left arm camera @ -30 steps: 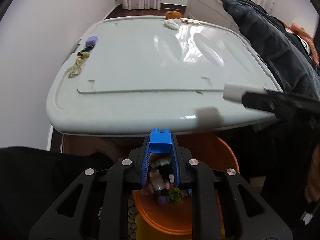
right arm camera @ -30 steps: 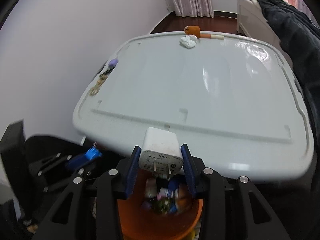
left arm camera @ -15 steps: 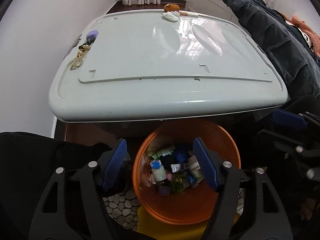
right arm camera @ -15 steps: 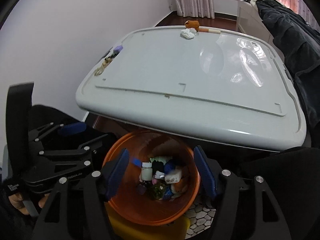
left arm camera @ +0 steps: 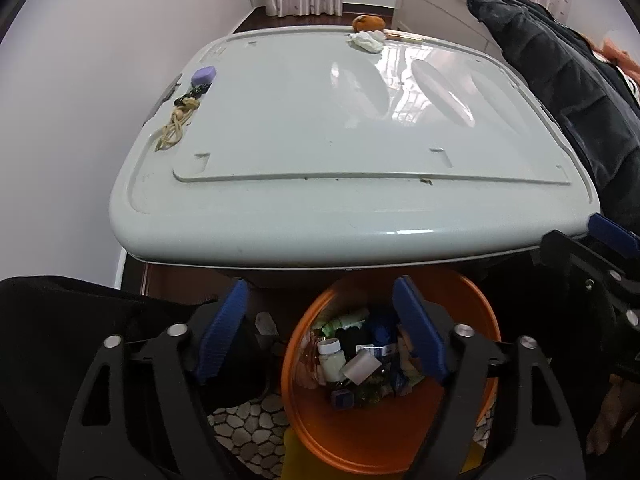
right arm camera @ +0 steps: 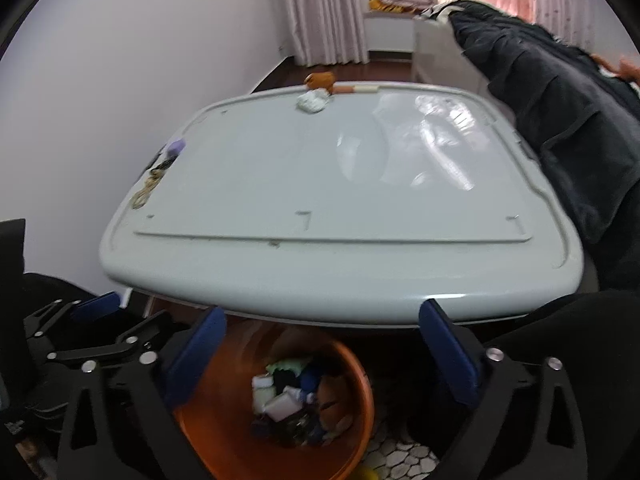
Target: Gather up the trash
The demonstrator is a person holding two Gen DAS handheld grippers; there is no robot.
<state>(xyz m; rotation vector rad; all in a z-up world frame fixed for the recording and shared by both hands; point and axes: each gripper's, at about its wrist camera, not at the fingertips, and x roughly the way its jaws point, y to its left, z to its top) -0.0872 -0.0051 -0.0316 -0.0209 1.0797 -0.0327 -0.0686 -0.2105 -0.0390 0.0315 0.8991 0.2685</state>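
Both grippers, left gripper (left arm camera: 320,328) and right gripper (right arm camera: 322,354), have just spread their fingers wide, empty; the orange trash bucket (left arm camera: 320,436) sits below between them.

Both views downward over bin (left arm camera: 384,432)

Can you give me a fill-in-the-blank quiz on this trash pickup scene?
1. The bin below the table edge is coloured ____.
2. Both the left tongs and the right tongs hold ____.
3. The purple block lies near the table's ____ edge in both views.
4. The white tissue lies at the table's ____ edge.

Missing words: orange; nothing; left; far
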